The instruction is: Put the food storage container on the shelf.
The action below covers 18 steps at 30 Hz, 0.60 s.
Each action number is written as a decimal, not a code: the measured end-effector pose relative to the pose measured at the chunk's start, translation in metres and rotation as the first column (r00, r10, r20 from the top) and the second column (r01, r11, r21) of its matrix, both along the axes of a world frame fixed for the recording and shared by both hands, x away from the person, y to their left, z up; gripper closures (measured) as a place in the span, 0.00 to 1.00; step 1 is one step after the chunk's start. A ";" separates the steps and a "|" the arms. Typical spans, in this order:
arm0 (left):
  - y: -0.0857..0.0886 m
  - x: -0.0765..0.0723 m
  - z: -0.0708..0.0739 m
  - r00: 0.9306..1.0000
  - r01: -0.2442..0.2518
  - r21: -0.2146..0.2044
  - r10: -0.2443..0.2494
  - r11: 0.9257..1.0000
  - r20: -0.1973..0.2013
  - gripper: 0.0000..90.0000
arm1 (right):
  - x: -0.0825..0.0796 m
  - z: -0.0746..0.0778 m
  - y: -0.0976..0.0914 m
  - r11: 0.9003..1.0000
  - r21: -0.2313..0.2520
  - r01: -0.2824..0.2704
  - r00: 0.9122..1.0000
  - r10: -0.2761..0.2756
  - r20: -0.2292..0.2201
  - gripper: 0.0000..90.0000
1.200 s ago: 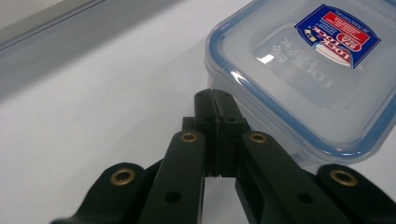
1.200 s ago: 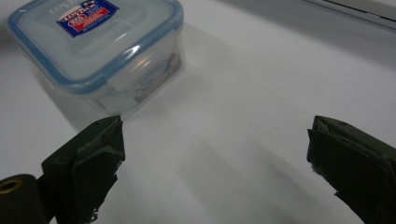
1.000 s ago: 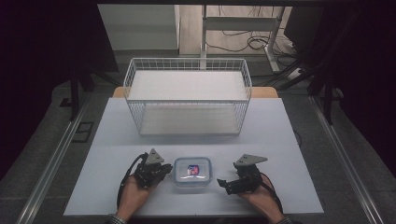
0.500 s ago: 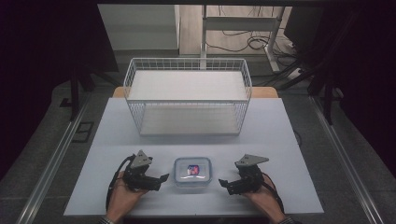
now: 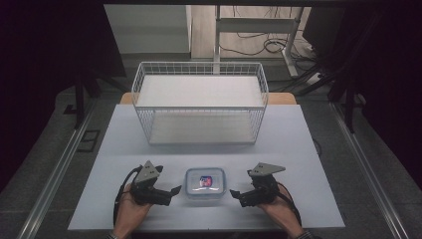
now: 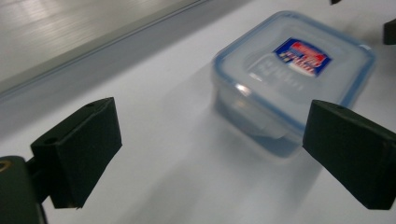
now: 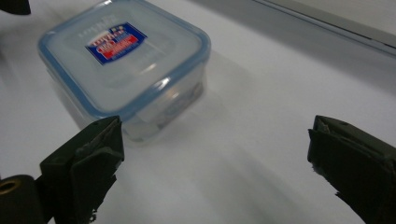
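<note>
We see a small clear plastic food box with a blue-rimmed lid (image 5: 205,182) resting on the white table (image 5: 298,149), in front of a white wire basket (image 5: 200,102). The left gripper (image 5: 172,191), jaws just spread wide, and right gripper (image 5: 235,195), jaws apart, flank it, holding nothing.

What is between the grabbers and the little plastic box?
Nothing visible. The plastic box sits on bare table, with the open left gripper and open right gripper on either side, not touching it.
</note>
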<state>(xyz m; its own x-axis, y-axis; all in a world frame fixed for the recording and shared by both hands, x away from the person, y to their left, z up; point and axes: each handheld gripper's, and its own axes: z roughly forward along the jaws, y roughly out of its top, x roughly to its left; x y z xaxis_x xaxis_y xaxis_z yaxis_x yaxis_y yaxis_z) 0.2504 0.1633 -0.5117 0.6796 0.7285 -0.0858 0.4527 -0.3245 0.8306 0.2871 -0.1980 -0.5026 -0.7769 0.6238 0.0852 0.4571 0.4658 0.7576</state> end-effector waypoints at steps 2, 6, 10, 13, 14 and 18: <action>-0.003 0.001 0.001 1.000 0.004 0.006 -0.004 1.000 -0.004 0.04 | 0.000 0.001 0.002 1.000 0.005 -0.002 1.000 0.002 0.000 0.02; -0.011 0.003 0.003 1.000 -0.002 0.014 0.002 1.000 -0.025 0.02 | 0.001 0.006 0.012 1.000 0.006 -0.012 1.000 0.012 -0.014 0.01; -0.016 0.008 0.006 0.998 0.008 -0.016 -0.009 1.000 -0.063 0.01 | 0.002 0.008 0.021 1.000 0.007 -0.025 0.999 0.025 -0.027 0.00; -0.020 0.014 0.007 0.995 0.031 -0.066 -0.037 0.997 -0.096 0.01 | 0.006 0.010 0.028 0.999 0.033 -0.031 0.997 0.033 -0.064 0.00; -0.020 0.014 0.007 0.995 0.031 -0.066 -0.037 0.997 -0.096 0.01 | 0.006 0.010 0.028 0.999 0.033 -0.031 0.997 0.033 -0.064 0.00; -0.028 0.021 0.004 0.991 0.046 -0.077 -0.055 0.996 -0.122 0.02 | 0.013 0.007 0.036 0.998 0.049 -0.036 0.994 0.041 -0.103 0.00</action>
<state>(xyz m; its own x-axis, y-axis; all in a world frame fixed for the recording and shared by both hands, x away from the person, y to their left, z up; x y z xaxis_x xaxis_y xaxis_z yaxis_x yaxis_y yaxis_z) 0.2715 0.1349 -0.5076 0.6958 0.6824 -0.2240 0.5386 -0.2895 0.7913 0.2997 -0.1621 -0.4954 -0.7858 0.5868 0.1952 0.5169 0.4499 0.7283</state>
